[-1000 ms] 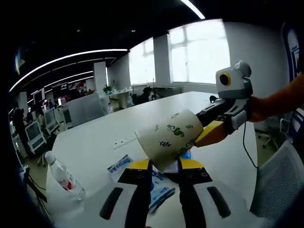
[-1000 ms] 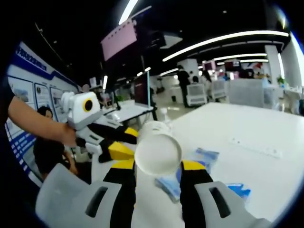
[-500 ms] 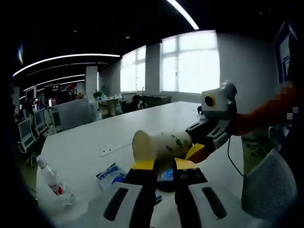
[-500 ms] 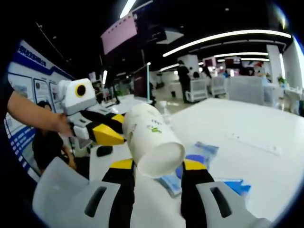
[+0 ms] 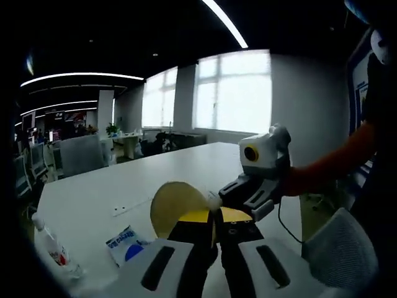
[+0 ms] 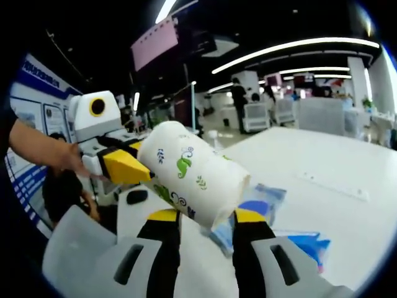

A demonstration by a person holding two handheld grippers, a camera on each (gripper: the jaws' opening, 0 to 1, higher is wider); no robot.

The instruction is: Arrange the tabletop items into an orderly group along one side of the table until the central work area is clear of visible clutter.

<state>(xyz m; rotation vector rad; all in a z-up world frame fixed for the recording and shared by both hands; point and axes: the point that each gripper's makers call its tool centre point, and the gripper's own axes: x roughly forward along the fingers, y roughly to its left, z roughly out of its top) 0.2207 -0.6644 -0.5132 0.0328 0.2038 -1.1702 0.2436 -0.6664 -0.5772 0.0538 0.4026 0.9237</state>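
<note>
A white paper cup (image 6: pixel 189 171) with green leaf prints lies sideways in the air between both grippers. My right gripper (image 6: pixel 205 216) is shut on the cup's near end, one jaw on each side. My left gripper (image 6: pixel 127 167) comes in from the left, its yellow tips against the far end. In the left gripper view the cup (image 5: pixel 177 208) shows a round yellowish end to the camera. My left gripper (image 5: pixel 212 218) has its jaws almost together at that end's right edge. The right gripper (image 5: pixel 226 194) meets it from the right, held by a hand in an orange sleeve.
Blue packets (image 6: pixel 260 198) (image 5: pixel 124 242) lie on the white table (image 6: pixel 322 161) under the cup. A water bottle (image 5: pixel 53 248) lies near the table's left edge. A power strip (image 6: pixel 335 183) sits mid-table. A grey chair (image 5: pixel 341 248) stands nearby, and a small black object (image 6: pixel 138 197) is at the table edge.
The cup has swung round: its end now faces the left camera and its printed side the right camera. The left jaws have drawn closer together. Both views have shifted.
</note>
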